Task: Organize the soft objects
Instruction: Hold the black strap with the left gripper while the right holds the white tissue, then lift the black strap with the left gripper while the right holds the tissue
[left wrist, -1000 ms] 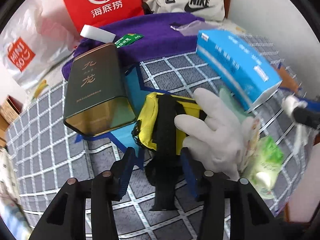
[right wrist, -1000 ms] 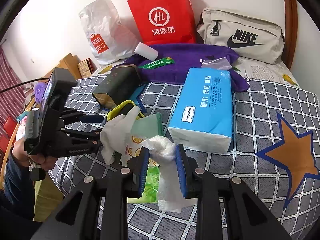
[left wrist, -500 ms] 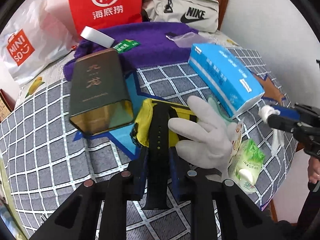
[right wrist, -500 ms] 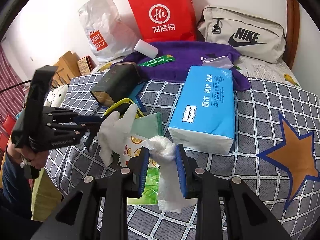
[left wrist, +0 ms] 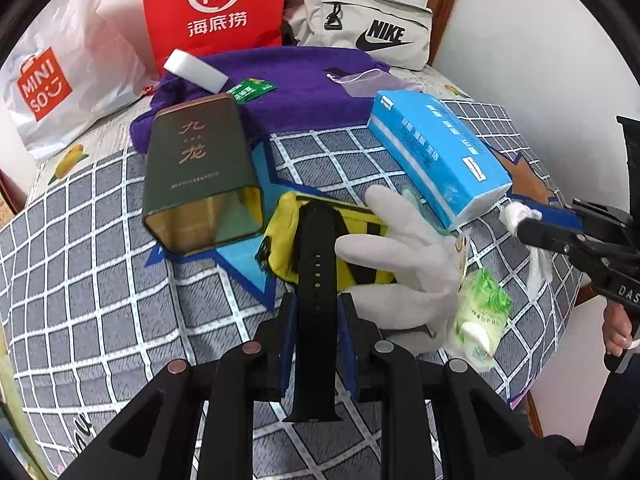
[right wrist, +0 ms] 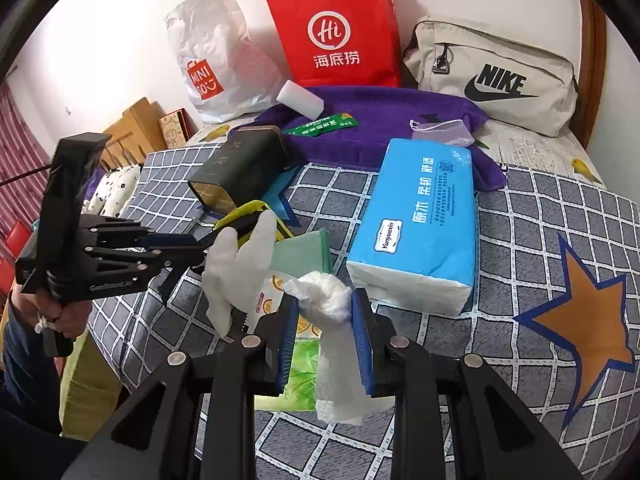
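A second ago the left gripper (left wrist: 316, 316) stood with its blue-padded jaws spread on either side of the black perforated rubber watch strap (left wrist: 316, 280); now the jaws have clenched on that strap, which runs between the pads with its far end lying over the yellow fabric pouch (left wrist: 284, 240) and its near end hanging below the fingers. The grasp looks settled, so the strap is probably ready to be lifted off the pouch and sorted. The right gripper (right wrist: 325, 344) has not altered: its jaws stay clamped on a crumpled white plastic glove (right wrist: 326, 300), held just above the bed, its loose tail dangling under the pads. Taking the blue rectangular tissue pack (right wrist: 420, 232) as the landmark, a white cloth glove (right wrist: 236, 268) lies just to its left, fingers splayed beside the pouch; small green and orange-printed wipe packets (left wrist: 480, 316) sit near the pack's front corner; a dark green metal tea tin (left wrist: 196, 176) lies on its side farther left; and a folded purple towel (left wrist: 304, 88) lies behind it, carrying a white foam block (left wrist: 196, 76) and a green sachet (left wrist: 250, 90). Everything rests on a bed covered by a grey checked quilt with blue and orange stars (right wrist: 560, 248). Against the white wall behind the towel stand a red paper bag (right wrist: 340, 32), a white plastic Miniso bag (right wrist: 208, 64) and a beige Nike bag (right wrist: 492, 76).
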`<action>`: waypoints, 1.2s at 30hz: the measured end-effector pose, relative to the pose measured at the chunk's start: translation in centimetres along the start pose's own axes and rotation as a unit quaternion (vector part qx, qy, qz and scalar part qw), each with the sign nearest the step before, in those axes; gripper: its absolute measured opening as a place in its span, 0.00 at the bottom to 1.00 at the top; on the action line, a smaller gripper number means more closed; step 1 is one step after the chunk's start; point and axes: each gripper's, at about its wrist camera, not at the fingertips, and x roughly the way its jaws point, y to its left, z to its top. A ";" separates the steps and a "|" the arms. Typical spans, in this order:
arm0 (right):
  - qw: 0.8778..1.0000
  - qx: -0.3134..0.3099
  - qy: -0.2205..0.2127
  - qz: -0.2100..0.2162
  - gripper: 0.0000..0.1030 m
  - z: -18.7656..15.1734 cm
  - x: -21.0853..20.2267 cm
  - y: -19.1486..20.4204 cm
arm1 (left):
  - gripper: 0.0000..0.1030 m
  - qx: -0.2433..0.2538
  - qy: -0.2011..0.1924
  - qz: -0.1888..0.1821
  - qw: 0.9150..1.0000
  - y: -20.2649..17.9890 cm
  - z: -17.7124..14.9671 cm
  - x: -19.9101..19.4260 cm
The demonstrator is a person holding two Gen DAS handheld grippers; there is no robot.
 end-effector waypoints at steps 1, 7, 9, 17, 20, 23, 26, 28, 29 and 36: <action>1.000 0.001 -0.001 -0.001 0.26 0.0 0.0 0.0 | 0.19 0.000 0.002 -0.001 1.000 0.0 -0.2 0.0; 1.000 -0.001 0.002 0.005 0.26 -0.1 0.2 0.4 | 0.19 -0.013 -0.001 -0.002 1.000 0.4 -1.4 -0.6; 1.000 -0.003 0.002 0.006 0.26 -0.1 0.1 0.6 | 0.19 -0.016 -0.009 0.002 1.000 0.6 -1.4 -1.2; 1.000 -0.010 -0.005 0.007 0.26 0.3 -0.4 1.3 | 0.19 -0.011 -0.034 0.009 0.999 0.7 -0.5 -3.2; 1.000 -0.016 -0.008 0.006 0.26 0.5 -0.7 1.6 | 0.19 -0.013 -0.041 0.007 0.999 0.8 -0.6 -3.8; 1.000 -0.018 -0.009 0.006 0.26 0.7 -0.8 1.7 | 0.19 -0.016 -0.042 0.007 0.999 1.0 -0.9 -4.1; 1.000 -0.019 -0.009 0.004 0.26 0.7 -0.7 1.9 | 0.19 -0.022 -0.047 0.010 0.999 1.3 -1.1 -4.4; 1.000 -0.019 -0.010 0.006 0.26 0.8 -0.8 2.0 | 0.19 -0.022 -0.050 0.016 0.998 1.4 -1.0 -4.6; 1.000 -0.020 -0.010 0.005 0.26 0.9 -0.9 2.0 | 0.19 -0.023 -0.052 0.020 0.998 1.5 -1.0 -4.8; 1.000 -0.018 -0.021 0.002 0.26 1.8 -1.5 1.9 | 0.19 -0.027 -0.067 0.030 0.997 2.0 0.4 -5.6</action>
